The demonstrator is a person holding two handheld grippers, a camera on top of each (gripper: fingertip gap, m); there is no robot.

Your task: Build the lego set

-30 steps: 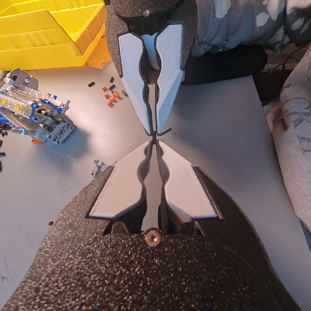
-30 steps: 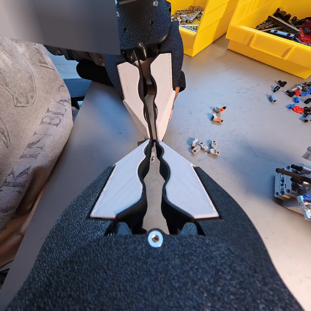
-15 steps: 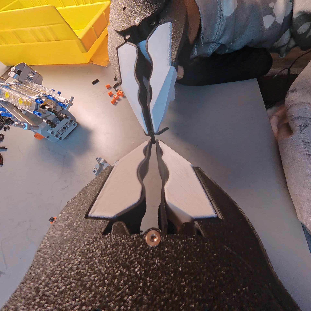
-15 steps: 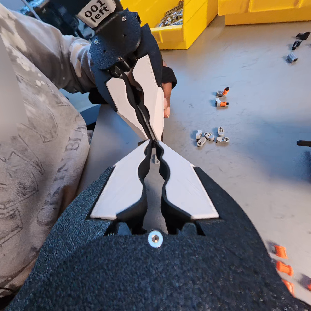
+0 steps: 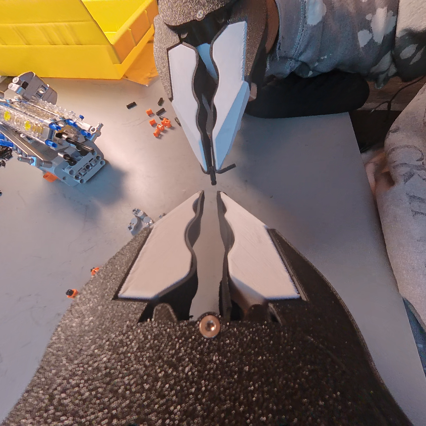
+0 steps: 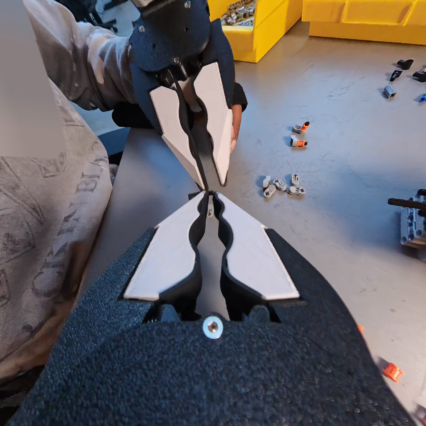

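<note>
Left gripper: jaws released, a narrow gap between the tips, nothing in them. It points straight at the right gripper, tip to tip, above the near edge of the desk.

Right gripper: jaws clenched on a thin black pin. The pin's free end sticks out toward the left tips and, in the left wrist view, stops just short of them. In the right wrist view one left finger looks to meet the right tips; cannot tell if there is real contact.

A small pale grey piece shows in the gap between the right fingers; held or lying on the desk, cannot tell.

Surface: matte grey desk, scuffed. On it:
- part-built grey and blue brick model
- scattered orange bushes
- a cluster of grey connectors

Yellow bins stand at the back, one holding loose parts. A person's patterned sleeve is beside the desk edge
</note>
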